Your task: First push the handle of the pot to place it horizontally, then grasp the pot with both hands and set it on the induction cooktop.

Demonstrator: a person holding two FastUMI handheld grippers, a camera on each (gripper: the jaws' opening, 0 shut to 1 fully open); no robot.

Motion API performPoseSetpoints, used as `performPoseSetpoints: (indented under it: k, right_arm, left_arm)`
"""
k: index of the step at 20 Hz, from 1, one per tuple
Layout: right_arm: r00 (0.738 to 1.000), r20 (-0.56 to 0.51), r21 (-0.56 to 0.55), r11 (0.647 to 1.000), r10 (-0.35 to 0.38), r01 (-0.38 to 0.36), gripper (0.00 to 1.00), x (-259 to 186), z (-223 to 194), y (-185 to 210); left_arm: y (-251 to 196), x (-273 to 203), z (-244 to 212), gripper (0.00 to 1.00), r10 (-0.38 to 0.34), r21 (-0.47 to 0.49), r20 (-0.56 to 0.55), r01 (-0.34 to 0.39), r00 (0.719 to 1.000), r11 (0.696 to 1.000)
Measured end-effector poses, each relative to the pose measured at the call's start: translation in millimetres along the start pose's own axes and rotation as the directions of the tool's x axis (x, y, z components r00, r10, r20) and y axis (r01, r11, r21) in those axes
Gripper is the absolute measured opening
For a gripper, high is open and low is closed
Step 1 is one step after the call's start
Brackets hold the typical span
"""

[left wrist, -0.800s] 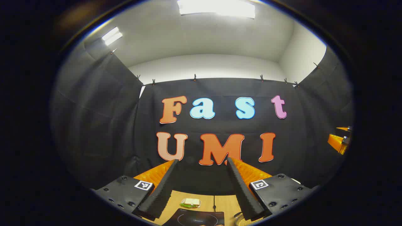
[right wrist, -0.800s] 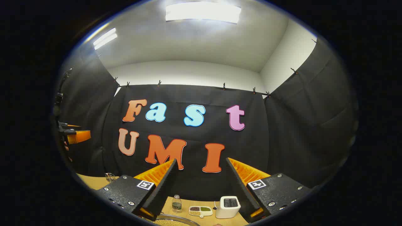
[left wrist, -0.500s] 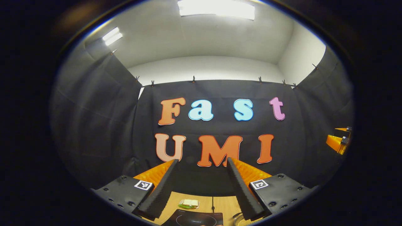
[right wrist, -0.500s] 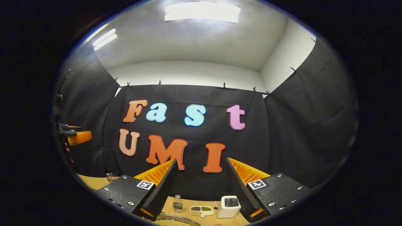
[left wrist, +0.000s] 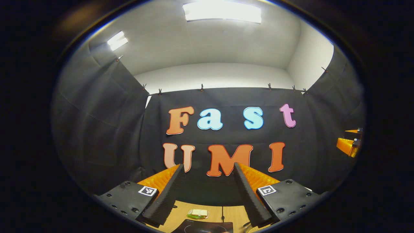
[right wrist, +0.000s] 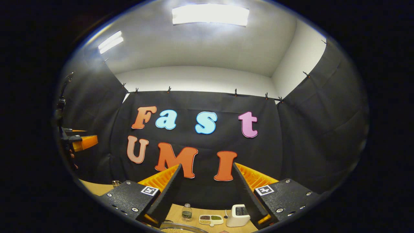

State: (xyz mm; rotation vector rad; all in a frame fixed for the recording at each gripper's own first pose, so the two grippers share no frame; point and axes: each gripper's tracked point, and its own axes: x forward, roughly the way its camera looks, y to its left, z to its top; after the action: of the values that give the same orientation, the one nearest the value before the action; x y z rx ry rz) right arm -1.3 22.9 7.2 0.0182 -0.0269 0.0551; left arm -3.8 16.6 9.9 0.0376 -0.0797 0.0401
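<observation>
The black induction cooktop [left wrist: 203,227] lies flat on the wooden table at the bottom of the left gripper view, between my fingers. My left gripper [left wrist: 208,166] is held high above the table, open and empty. In the right gripper view, a metal pot rim [right wrist: 181,227] with something beige inside peeks in at the bottom edge. My right gripper [right wrist: 207,166] is also open with nothing between its fingers, well above the pot. A sliver of the pot [left wrist: 249,228] shows to the right of the cooktop. The pot's handle is hidden.
Behind the cooktop lies a small green-and-white packet [left wrist: 198,213]. A small bottle [right wrist: 186,212], a divided dish [right wrist: 211,219] and a white toaster [right wrist: 237,215] stand at the back of the table [right wrist: 93,189]. A glass [right wrist: 115,183] sits far left. Black cloth walls close in the booth.
Both views have tilted slightly upward, so the table and its things sit lower in frame. Both grippers stay open and empty.
</observation>
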Motion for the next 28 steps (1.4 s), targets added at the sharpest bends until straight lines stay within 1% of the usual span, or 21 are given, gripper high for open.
performPoseSetpoints:
  k: [3, 4, 5, 7, 9, 12, 17, 19, 21, 22, 23, 24, 25, 26, 28]
  right_arm:
    - [1.0, -0.013, 0.014, 1.0, 0.02, -0.02, 0.93, -3, -2, 5]
    - [0.999, -0.02, 0.016, 0.999, 0.036, -0.036, 0.93, -6, -5, 7]
    - [0.997, -0.036, 0.023, 0.998, 0.063, -0.062, 0.93, -9, -10, 13]
    - [0.992, -0.094, 0.041, 0.996, 0.084, -0.08, 0.93, -16, -27, 12]
    - [0.987, -0.136, 0.04, 0.996, 0.084, -0.079, 0.93, -21, -38, 8]
    - [0.983, -0.171, 0.006, 0.998, 0.065, -0.065, 0.93, -30, -53, 3]
    - [0.972, -0.225, 0.023, 0.998, 0.069, -0.066, 0.93, -49, -78, 4]
    - [0.962, -0.261, 0.033, 0.997, 0.075, -0.068, 0.88, -54, -95, 5]
    - [0.949, -0.301, 0.06, 0.995, 0.089, -0.074, 0.81, -60, -113, 8]
    - [0.94, -0.326, 0.078, 0.994, 0.099, -0.078, 0.75, -63, -123, 10]
    - [0.931, -0.349, 0.098, 0.992, 0.107, -0.077, 0.71, -66, -133, 11]
    - [0.919, -0.376, 0.113, 0.99, 0.116, -0.079, 0.65, -70, -144, 12]
    - [0.907, -0.403, 0.125, 0.989, 0.124, -0.08, 0.65, -72, -157, 12]
    - [0.894, -0.427, 0.134, 0.988, 0.133, -0.083, 0.53, -76, -168, 15]
    - [0.863, -0.477, 0.163, 0.982, 0.165, -0.098, 0.45, -85, -191, 23]
  left_arm:
    - [-1, -2, -1, 0.97, -0.008, 0.005, -0.01, 0.008, 1.0, 1.0]
    - [0, -2, -1, 0.98, -0.006, 0.005, -0.01, 0.006, 1.0, 1.0]
    - [3, -3, -2, 0.98, -0.004, 0.006, -0.011, 0.004, 1.0, 1.0]
    - [10, -5, -2, 0.97, 0.004, 0.009, -0.007, -0.004, 1.0, 1.0]
    - [13, -5, 0, 0.97, 0.008, 0.011, -0.001, -0.008, 1.0, 1.0]
    - [11, -7, -3, 0.98, -0.001, 0.011, -0.003, 0.001, 1.0, 1.0]
    - [12, -8, -10, 0.98, 0.006, 0.032, -0.008, -0.005, 1.0, 0.999]
    - [8, -8, -12, 0.97, 0.0, 0.027, -0.011, 0.0, 1.0, 1.0]
    - [8, -7, -17, 0.97, 0.001, 0.03, -0.018, 0.0, 1.0, 1.0]
    - [8, -6, -19, 0.98, -0.001, 0.029, -0.024, 0.002, 1.0, 1.0]
    - [7, -6, -23, 0.97, -0.002, 0.029, -0.03, 0.003, 1.0, 1.0]
    - [7, -6, -24, 0.98, -0.002, 0.03, -0.035, 0.003, 0.999, 1.0]
    - [7, -4, -26, 0.97, 0.0, 0.03, -0.04, 0.002, 0.999, 1.0]
    - [6, -3, -27, 0.98, 0.0, 0.029, -0.044, 0.002, 0.999, 1.0]
    - [5, -3, -31, 0.97, -0.004, 0.026, -0.048, 0.005, 0.999, 1.0]
